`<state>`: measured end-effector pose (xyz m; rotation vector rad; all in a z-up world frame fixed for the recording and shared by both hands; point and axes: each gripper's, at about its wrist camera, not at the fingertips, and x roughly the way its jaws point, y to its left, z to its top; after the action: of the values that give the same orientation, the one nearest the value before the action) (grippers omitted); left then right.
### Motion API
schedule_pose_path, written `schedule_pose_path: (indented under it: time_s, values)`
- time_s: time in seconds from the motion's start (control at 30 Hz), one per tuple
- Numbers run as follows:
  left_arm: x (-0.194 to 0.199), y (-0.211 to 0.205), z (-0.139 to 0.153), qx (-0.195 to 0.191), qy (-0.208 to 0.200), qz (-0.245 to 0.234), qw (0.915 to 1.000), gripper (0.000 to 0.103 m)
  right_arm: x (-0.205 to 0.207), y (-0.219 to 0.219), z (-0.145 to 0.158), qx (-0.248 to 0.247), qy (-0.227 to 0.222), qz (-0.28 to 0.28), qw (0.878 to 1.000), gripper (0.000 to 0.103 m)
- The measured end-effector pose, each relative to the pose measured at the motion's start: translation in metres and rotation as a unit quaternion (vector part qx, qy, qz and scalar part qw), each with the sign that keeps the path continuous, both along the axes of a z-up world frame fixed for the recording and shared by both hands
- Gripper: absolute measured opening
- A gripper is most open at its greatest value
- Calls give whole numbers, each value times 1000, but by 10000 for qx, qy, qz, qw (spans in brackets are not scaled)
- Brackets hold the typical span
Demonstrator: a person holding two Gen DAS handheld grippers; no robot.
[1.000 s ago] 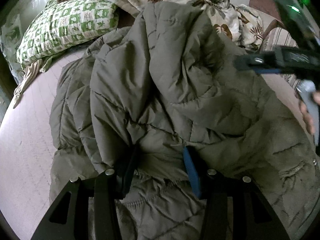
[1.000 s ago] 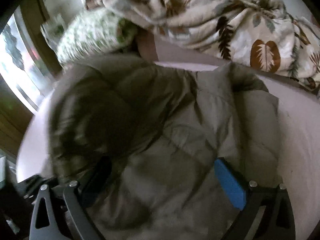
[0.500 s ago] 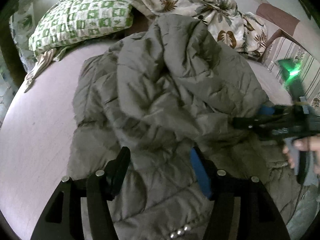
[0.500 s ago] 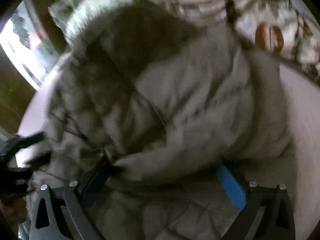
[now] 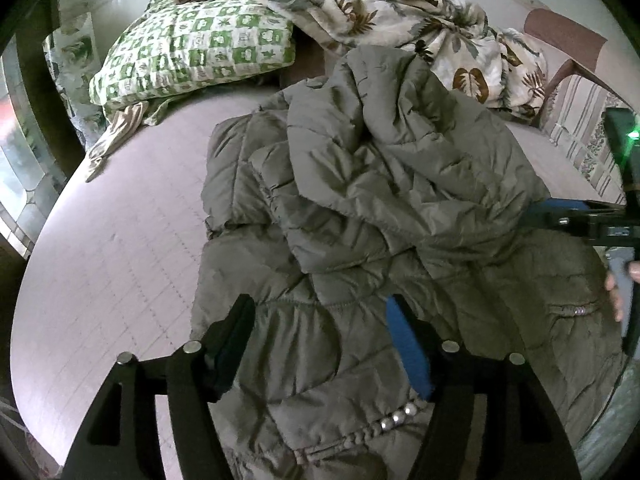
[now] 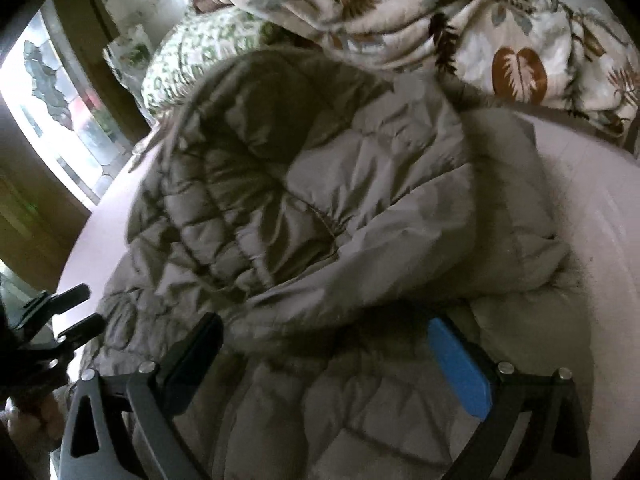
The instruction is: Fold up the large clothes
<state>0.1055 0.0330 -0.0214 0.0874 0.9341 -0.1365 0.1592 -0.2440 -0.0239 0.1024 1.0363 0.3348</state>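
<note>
Jacket point(image 5: 380, 208) lies heaped lengthwise on the bed point(image 5: 120, 248), directly ahead of your released left tool point(image 5: 320, 328), its jaws just widened; the right tool point(image 6: 324, 344) gapes too.

The left black two-finger gripper point(image 5: 320, 344) points steeply down, its jaws apart and just been opening, with nothing pinched between the black and blue-padded fingers point(image 5: 408, 344). The right black two-finger gripper point(image 6: 324, 360) tilts down likewise, jaws spread wide. A hand point(image 5: 618, 292) holds the right gripper's handle.
</note>
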Motion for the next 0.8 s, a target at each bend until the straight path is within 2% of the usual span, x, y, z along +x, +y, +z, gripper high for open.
schedule_pose_path:
  time_s: [0.1, 0.23, 0.57, 0.8]
  values:
    - [-7, 3, 0, 98, 14, 89, 9999, 79, -18, -9, 13, 91, -92, 27, 9999, 103]
    - [-16, 10, -3, 216, 108, 196, 9995, 80, -47, -19, 22, 108, -190, 7, 9998, 103]
    - [-43, 25, -6, 172, 200, 364, 9990, 81, -99, -64, 18, 268, -49, -351, 9990, 103]
    - [-65, 46, -5, 132, 250, 472, 9985, 81, -131, -87, 21, 62, 6, -473, 9989, 103]
